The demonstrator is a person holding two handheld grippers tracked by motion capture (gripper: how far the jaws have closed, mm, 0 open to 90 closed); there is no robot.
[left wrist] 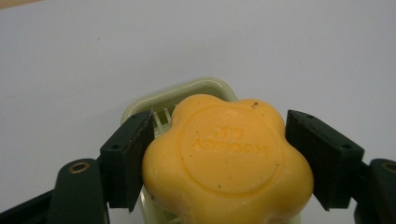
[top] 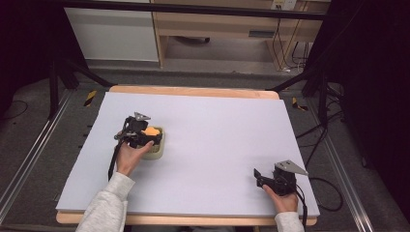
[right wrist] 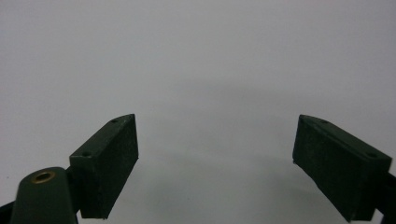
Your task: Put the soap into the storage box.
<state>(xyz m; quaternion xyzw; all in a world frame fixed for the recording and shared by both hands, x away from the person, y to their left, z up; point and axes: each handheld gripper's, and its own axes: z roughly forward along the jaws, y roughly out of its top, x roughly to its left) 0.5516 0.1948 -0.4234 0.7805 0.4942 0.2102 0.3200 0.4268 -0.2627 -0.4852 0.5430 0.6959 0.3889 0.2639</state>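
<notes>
Left tongs (left wrist: 219, 163) round soap (left wrist: 227, 161) over dish (left wrist: 196, 91)

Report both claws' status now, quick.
Left claw: shut on the orange soap, over the pale green soap dish.
Right claw: open, holding nothing, above the table.

place: lab | cues: black frame rig (top: 193, 8), covered table (top: 217, 125), floor cables (top: 324, 140)
</notes>
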